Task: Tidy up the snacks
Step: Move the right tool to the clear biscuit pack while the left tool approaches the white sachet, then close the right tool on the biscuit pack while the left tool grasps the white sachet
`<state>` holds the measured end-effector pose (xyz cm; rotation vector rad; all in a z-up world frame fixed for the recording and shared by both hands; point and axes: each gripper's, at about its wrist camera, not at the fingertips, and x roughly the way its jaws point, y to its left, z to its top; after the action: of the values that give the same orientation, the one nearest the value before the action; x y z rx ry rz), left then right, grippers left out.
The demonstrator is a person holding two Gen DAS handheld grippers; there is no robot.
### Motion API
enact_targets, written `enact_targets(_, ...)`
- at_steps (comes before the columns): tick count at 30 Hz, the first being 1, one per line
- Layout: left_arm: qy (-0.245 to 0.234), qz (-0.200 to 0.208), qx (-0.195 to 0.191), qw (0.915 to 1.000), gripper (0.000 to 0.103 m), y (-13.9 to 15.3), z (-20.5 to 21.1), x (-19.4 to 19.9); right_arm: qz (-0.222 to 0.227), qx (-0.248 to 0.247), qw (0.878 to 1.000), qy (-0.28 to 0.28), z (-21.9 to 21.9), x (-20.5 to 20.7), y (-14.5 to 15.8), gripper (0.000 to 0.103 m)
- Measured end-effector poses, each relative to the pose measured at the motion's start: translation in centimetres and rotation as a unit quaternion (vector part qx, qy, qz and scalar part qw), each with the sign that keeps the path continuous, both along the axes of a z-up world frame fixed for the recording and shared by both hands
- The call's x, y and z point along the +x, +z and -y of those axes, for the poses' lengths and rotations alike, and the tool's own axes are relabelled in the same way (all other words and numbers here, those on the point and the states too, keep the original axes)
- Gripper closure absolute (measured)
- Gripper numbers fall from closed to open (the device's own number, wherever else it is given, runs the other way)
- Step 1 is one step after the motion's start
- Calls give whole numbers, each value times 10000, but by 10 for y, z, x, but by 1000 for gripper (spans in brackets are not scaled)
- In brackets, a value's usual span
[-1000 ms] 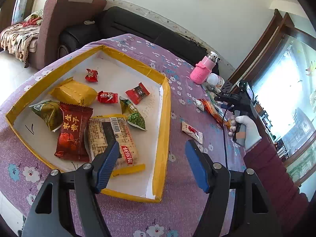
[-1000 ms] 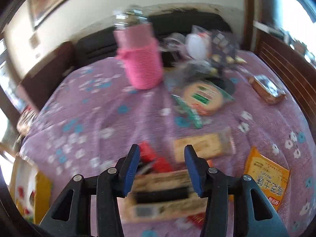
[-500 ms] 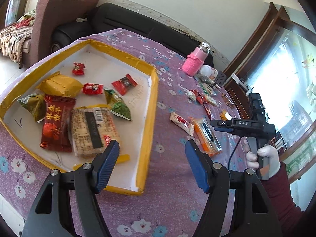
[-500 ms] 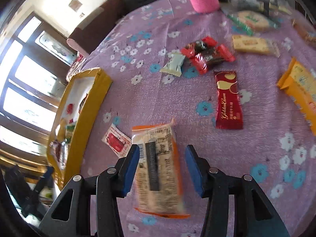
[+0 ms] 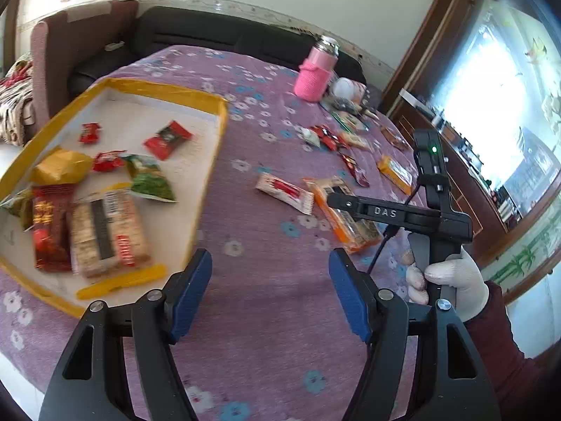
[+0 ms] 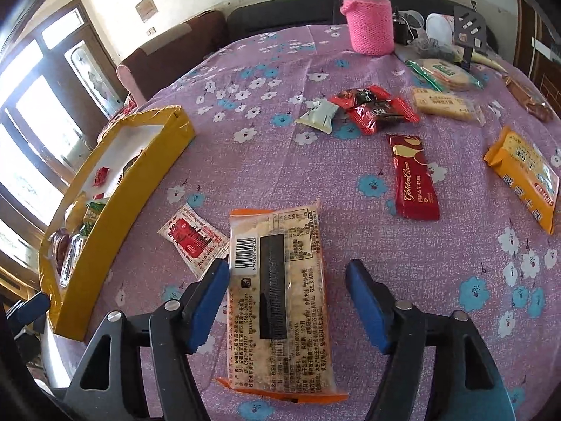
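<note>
A yellow-rimmed box [image 5: 217,147] on the purple floral table holds several snack packets; it also shows at the left of the right wrist view [image 6: 115,210]. My left gripper [image 5: 270,291] is open and empty above the cloth, right of the box. My right gripper [image 6: 287,301] is open, its jaws either side of an orange-edged cracker pack [image 6: 280,291] lying flat on the table; that pack also shows in the left wrist view [image 5: 345,221], partly under the right gripper's body. A small red-and-white sachet [image 6: 193,240] lies left of it.
Loose snacks lie further out: a dark red Golden bar [image 6: 413,179], an orange pack [image 6: 522,175], red candies [image 6: 375,108], a pale packet [image 6: 319,114], a biscuit pack [image 6: 445,103]. A pink-sleeved bottle [image 6: 368,24] stands at the far edge. A sofa is behind.
The right gripper has swung from the bottle end of the table down over the orange-edged cracker pack. The left gripper has turned right, away from the box.
</note>
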<state>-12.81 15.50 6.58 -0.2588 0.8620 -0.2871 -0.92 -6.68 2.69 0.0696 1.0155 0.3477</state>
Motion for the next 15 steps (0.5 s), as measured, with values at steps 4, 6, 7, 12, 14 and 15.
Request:
enact_targets(4, -366, -139, 158, 9991, 34, -4, 32, 17, 61, -18, 10000, 3, 6, -2, 3, 48)
enact_targets(6, -492, -266, 131, 9983, 34, -8, 43, 28, 125, -50, 9999, -77, 13, -3, 2, 49)
enact_targets(7, -546, -349, 111, 9978, 34, -12, 48, 36, 138, -2, 9998, -163, 21, -3, 2, 49)
enact_targets(12, -419, -799, 7, 9959, 34, -34, 59, 87, 170, 215, 9980, -571, 54, 3, -2, 49)
enact_targets(14, -298, -982, -89, 9947, 35, -44, 60, 108, 213, 233, 9973, -657, 62, 3, -2, 49)
enact_targets(15, -270, -1058, -95, 9940, 35, -49, 61, 119, 197, 300, 9972, -663, 64, 3, -2, 49)
